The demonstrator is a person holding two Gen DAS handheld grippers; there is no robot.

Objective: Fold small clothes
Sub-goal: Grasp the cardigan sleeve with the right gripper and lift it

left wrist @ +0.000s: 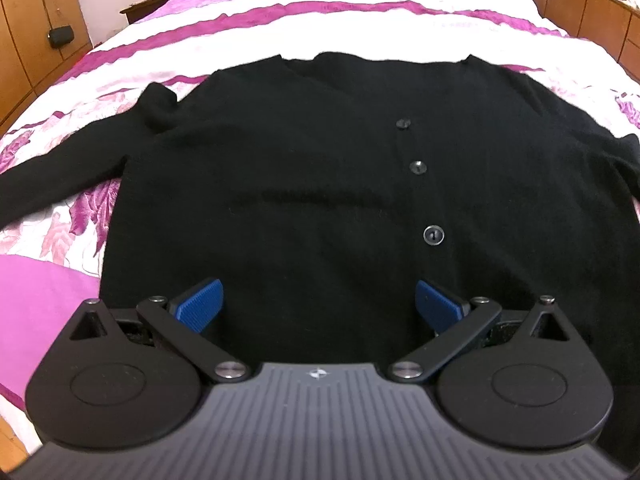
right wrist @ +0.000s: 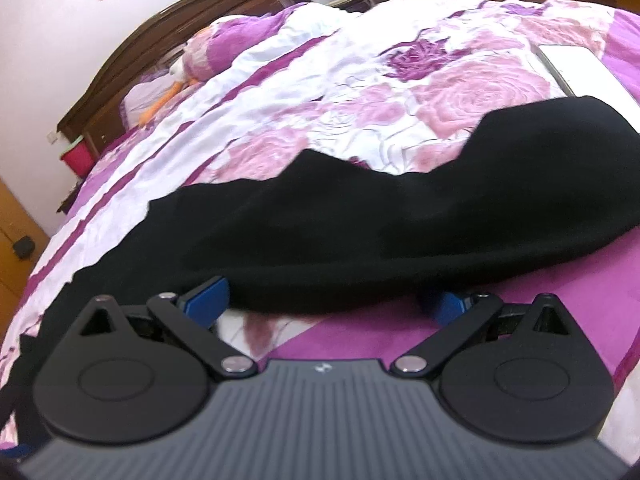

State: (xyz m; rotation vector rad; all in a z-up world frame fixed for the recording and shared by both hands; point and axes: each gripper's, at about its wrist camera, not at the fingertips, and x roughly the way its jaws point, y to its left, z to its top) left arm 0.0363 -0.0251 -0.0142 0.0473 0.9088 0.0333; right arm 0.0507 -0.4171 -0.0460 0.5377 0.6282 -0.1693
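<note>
A black buttoned cardigan [left wrist: 300, 168] lies flat on the bed, front up, with its sleeves spread to the left and right. My left gripper [left wrist: 319, 306] is open, its blue pads [left wrist: 200, 304] wide apart just above the cardigan's lower hem. In the right wrist view the cardigan's right sleeve [right wrist: 400, 220] lies across the frame. My right gripper [right wrist: 326, 304] is open, low at the sleeve's near edge; the sleeve partly hides the right blue pad [right wrist: 450, 304].
The bed carries a pink, purple and white floral cover [right wrist: 360, 100]. A wooden headboard [right wrist: 160, 28], pillows and an orange toy sit at the far end. Wooden cupboards [left wrist: 24, 20] stand to the left. A white flat object [right wrist: 580, 68] lies on the bed beyond the sleeve.
</note>
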